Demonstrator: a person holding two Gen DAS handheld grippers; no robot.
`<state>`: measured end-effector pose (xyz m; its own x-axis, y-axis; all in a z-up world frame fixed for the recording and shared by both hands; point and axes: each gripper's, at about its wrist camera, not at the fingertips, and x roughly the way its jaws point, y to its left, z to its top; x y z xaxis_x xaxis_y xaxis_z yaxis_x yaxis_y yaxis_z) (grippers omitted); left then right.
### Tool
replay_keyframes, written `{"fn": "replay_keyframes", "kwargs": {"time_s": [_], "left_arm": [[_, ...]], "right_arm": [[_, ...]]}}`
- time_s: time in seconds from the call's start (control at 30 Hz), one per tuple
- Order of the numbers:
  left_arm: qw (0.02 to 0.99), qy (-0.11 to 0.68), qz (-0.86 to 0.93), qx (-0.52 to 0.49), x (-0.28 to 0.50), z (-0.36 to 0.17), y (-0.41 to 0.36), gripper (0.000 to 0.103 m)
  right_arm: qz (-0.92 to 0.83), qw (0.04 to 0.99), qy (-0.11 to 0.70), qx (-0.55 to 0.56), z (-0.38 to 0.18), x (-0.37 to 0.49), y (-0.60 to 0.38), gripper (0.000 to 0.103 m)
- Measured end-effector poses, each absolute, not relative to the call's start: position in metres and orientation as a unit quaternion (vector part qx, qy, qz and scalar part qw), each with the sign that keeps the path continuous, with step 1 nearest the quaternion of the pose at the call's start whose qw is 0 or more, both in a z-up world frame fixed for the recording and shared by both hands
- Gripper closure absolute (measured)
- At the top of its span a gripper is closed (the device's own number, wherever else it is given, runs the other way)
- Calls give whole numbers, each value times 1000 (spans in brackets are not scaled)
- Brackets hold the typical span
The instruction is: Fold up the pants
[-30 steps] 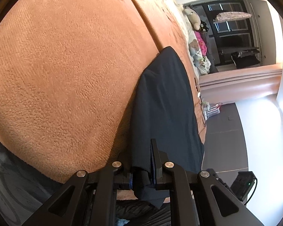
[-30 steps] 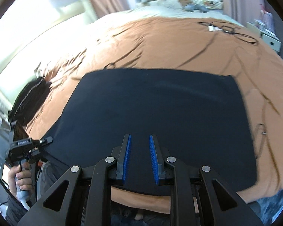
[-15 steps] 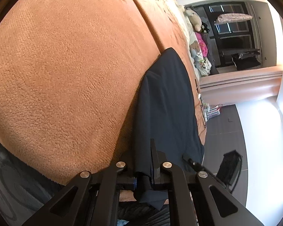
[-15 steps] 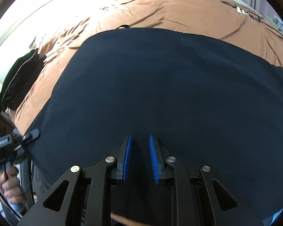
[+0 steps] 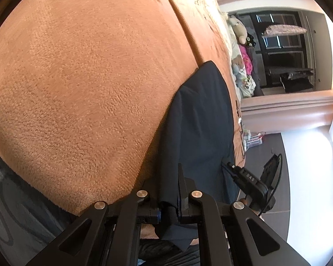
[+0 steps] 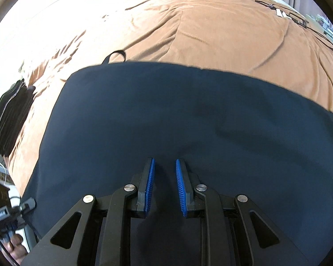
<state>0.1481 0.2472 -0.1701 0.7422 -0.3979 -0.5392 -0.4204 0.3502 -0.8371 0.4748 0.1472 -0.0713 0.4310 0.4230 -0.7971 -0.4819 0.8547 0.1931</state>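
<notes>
The pants [image 6: 188, 122] lie spread flat on the bed [image 6: 222, 33], a dark sheet reaching away ahead of the right gripper [image 6: 165, 186] and out to both its sides. That gripper hangs just over the cloth, its blue pads a narrow gap apart with nothing between them. The left gripper [image 5: 169, 208] is pinched tight on the pants' near edge [image 5: 173, 228], which bunches between its jaws. The step looks like securing the second hold before a fold; the right gripper must next reach an edge and close on it.
</notes>
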Motion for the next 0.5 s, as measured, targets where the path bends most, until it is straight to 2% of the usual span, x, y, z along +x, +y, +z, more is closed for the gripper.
{"fn": "replay_keyframes", "kwargs": {"time_s": [0.5], "left_arm": [[738,362,32,-569,155,-167,247,94]], "right_arm": [[249,849,465,-5,-67,525,151,86]]}}
